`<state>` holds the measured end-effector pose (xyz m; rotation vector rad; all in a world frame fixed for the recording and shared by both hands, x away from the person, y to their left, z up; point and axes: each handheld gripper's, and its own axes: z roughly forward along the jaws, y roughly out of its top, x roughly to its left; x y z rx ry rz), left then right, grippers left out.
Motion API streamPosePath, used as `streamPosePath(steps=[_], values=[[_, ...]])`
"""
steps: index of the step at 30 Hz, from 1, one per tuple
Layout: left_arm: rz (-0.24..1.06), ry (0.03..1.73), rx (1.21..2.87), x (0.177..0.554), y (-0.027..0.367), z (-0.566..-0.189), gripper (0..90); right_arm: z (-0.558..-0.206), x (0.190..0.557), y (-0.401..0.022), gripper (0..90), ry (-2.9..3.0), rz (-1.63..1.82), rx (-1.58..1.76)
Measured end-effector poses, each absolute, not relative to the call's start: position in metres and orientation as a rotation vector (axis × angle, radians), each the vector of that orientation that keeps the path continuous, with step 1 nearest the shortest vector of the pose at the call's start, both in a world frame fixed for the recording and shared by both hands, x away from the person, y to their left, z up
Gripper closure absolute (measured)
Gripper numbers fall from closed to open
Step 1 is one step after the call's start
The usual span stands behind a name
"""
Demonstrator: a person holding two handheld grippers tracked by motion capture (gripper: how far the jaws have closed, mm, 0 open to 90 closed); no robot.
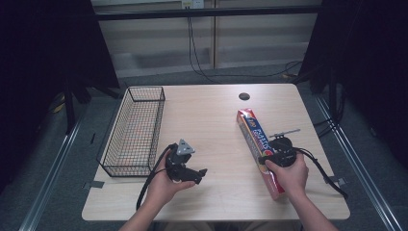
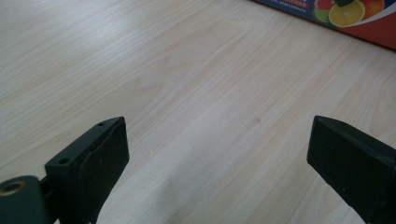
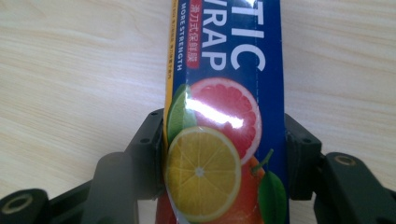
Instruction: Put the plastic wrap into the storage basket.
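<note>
While the long box of plastic wrap [image 1: 260, 149] lies flat on the right side of the wooden table [image 1: 211, 120], the right gripper [image 1: 271, 156] comes down over it and pinches it, one black jaw pressed on each long side near the fruit picture. The left gripper [image 1: 192, 174] sits low over bare wood near the front, and its jaws are spread wide with nothing between them. A wire basket [image 1: 134, 130] stands at the left side, well apart from the box.

I'm seeing dim, dark surroundings, soft overhead light falling on the table [image 1: 216, 110], and glare streaking the wrap box [image 3: 224, 112].
</note>
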<state>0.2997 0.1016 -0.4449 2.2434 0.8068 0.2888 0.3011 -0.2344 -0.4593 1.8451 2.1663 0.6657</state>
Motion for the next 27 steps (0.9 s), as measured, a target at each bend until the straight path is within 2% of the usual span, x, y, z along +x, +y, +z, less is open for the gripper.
streamPosePath(steps=[22, 27], values=[[0.238, 0.784, 2.240, 0.306, 0.097, -0.435, 5.1, -0.431, 0.298, -0.238, 44.5, 2.304, 0.795, 1.641], [0.186, 0.706, 2.248, 0.309, 0.092, -0.428, 0.4, -0.423, 0.294, -0.234, 44.5, 2.355, 0.810, 1.557]])
